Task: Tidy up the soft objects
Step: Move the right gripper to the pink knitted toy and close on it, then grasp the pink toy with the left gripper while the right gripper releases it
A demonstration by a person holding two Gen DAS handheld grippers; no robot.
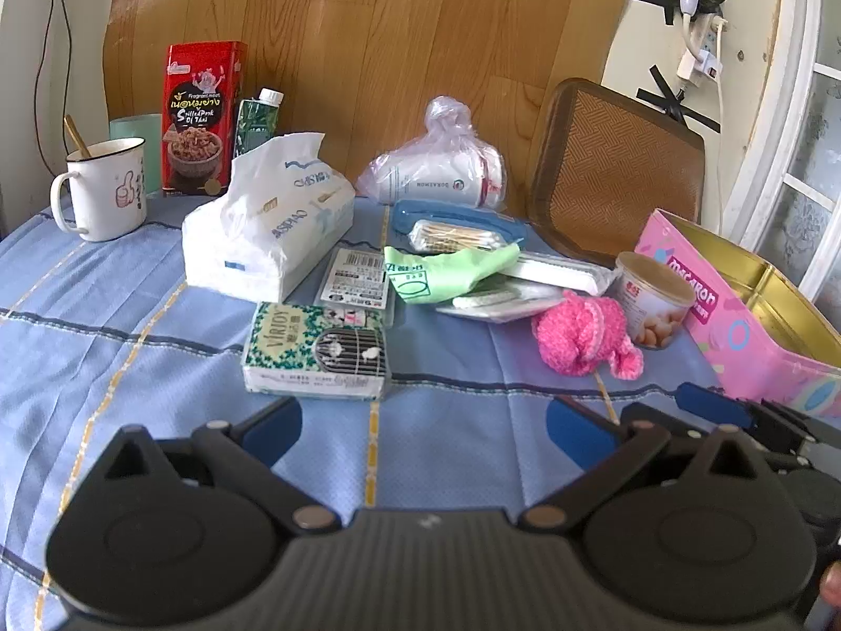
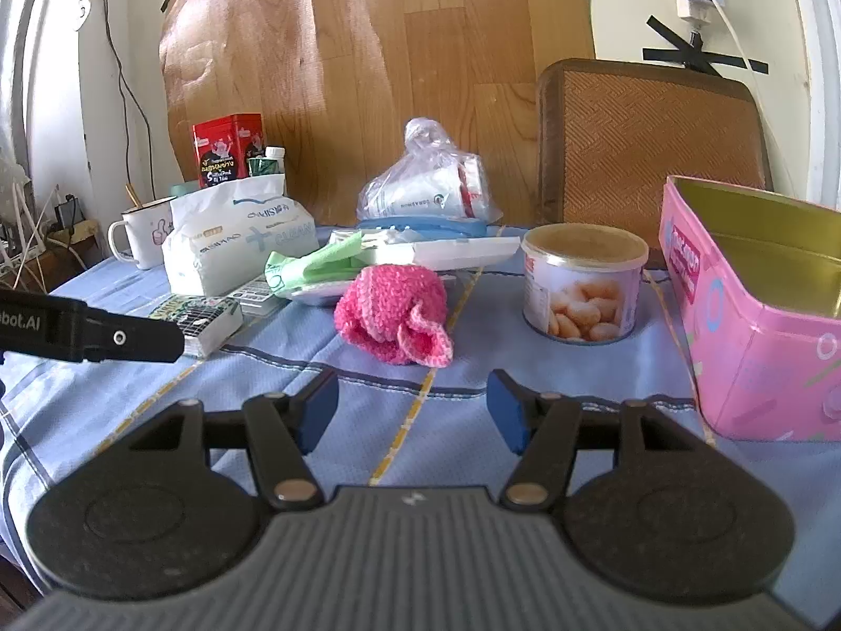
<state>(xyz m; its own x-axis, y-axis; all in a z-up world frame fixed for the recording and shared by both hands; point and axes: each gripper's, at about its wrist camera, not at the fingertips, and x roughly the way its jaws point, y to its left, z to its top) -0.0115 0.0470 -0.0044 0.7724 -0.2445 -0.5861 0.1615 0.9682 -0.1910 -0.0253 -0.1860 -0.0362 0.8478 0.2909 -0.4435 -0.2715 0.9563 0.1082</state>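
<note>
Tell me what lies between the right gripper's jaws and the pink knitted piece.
Only bare blue tablecloth, seen in the right wrist view. The right gripper stands open, short of the pink knitted piece.

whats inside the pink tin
Only bare gold walls show inside the pink tin; nothing visible in it. Its floor is hidden by the near wall in both views.

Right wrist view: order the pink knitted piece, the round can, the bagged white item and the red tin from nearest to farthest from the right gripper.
From the right gripper, which is open:
1. pink knitted piece, straight ahead.
2. round can, ahead to the right.
3. bagged white item, centre, behind the clutter.
4. red tin, far left, by the wall.
</note>
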